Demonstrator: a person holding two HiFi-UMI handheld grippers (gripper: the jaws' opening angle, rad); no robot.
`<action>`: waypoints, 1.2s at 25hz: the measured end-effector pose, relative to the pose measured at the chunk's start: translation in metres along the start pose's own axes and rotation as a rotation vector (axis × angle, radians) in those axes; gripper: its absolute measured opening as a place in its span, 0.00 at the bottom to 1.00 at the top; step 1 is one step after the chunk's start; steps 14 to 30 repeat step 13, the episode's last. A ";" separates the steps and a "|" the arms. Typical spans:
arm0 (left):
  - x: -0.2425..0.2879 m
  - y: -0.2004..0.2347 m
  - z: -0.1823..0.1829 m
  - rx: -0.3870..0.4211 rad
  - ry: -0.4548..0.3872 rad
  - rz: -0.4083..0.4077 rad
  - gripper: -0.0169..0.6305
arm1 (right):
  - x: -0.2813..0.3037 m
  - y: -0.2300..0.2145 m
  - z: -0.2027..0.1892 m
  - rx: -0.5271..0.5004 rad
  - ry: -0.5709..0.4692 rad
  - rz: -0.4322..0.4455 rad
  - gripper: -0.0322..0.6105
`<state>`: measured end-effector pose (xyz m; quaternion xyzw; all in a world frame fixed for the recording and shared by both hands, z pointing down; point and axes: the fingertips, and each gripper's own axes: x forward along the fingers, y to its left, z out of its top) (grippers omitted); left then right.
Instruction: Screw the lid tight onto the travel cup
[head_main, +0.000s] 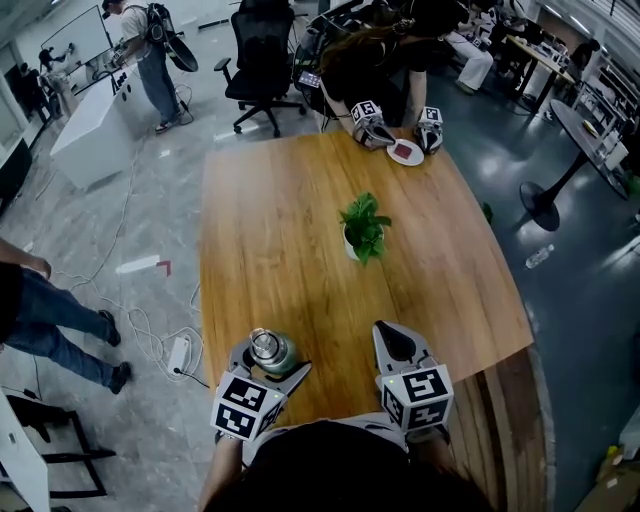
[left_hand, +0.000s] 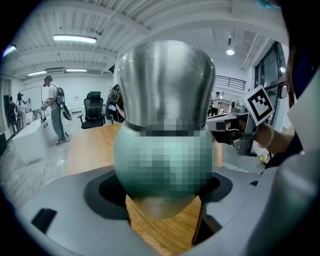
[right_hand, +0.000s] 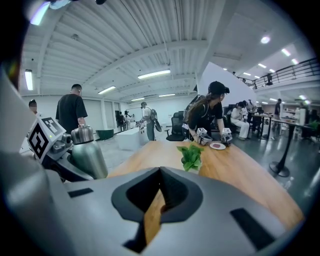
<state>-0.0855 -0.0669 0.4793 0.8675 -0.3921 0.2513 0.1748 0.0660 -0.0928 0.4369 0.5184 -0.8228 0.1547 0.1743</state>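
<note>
Head view, table (head_main: 300, 230): wooden; a plant (head_main: 364, 228) stands near its middle.
Head view, cup (head_main: 272, 356): green, upright at the near left edge, with a steel lid (head_main: 265, 343) sitting on top.
Head view, left gripper (head_main: 270, 364): its jaws lie on either side of the cup.
Head view, right gripper (head_main: 390, 335): just right of the cup and apart from it, over the table's near edge.
Head view, far end: a person leans over a plate (head_main: 405, 152) with two more grippers.
Left gripper view, jaws: clamped on the cup's (left_hand: 162, 165) lower body, which fills the gap between them.
Left gripper view, lid (left_hand: 165, 85): it looms above the green body; how tightly it is screwed cannot be told.
Right gripper view, jaws: pressed together with nothing between them; only a sliver of table shows through.
Right gripper view, cup (right_hand: 90, 157): off to the left, upright in the other gripper, lid (right_hand: 82, 134) on.
Right gripper view, plant (right_hand: 191, 156): straight ahead, with the plate (right_hand: 217, 146) beyond it.
</note>
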 end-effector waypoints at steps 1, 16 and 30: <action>0.000 0.000 0.000 0.001 0.002 -0.003 0.62 | 0.000 0.000 0.001 -0.003 -0.003 -0.001 0.08; -0.006 -0.013 -0.010 0.018 0.016 -0.026 0.62 | -0.018 0.018 0.014 -0.031 -0.096 0.053 0.08; -0.006 -0.013 -0.010 0.018 0.016 -0.026 0.62 | -0.018 0.018 0.014 -0.031 -0.096 0.053 0.08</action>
